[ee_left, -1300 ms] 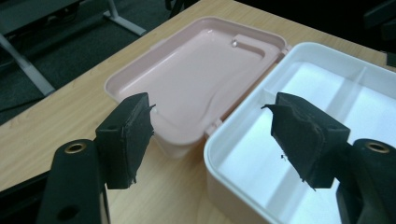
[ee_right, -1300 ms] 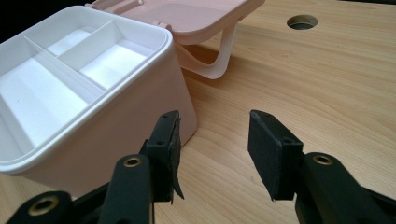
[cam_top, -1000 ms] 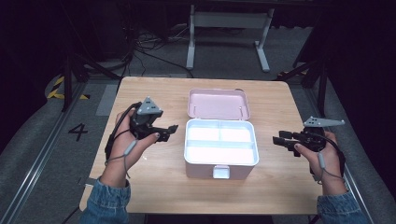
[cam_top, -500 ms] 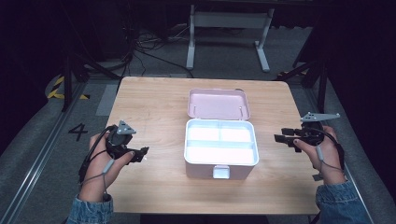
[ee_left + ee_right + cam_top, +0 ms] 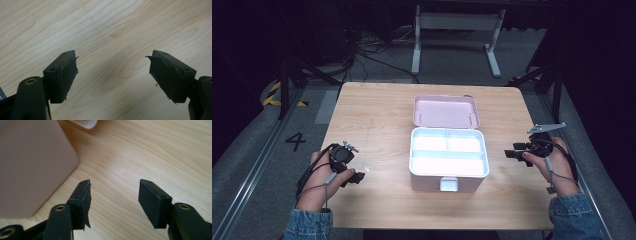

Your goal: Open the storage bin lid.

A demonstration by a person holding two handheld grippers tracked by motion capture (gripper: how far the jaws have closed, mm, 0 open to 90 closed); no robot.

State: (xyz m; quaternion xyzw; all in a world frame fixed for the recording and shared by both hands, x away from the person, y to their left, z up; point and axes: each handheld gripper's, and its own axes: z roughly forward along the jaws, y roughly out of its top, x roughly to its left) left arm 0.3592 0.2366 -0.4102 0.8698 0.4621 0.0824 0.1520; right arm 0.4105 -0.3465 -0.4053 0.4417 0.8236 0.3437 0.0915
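Observation:
A pink box stands open in the middle of the wooden table, its lid tipped back and its white tray split into compartments. My left gripper sits low over the table's front left, well left of the box, open with bare wood between its jaws. My right gripper hovers at the right of the box, pointing toward it, open and holding nothing. The box's pink side wall rises just to the left of the right gripper's jaws.
A white metal frame and loose cables lie on the dark floor beyond the table. A floor mark "4" sits left of the table. Bare wood lies around the box on all sides.
My left hand has pulled back toward the table's front left corner and lowered. The right gripper has shifted slightly. The box has not moved.

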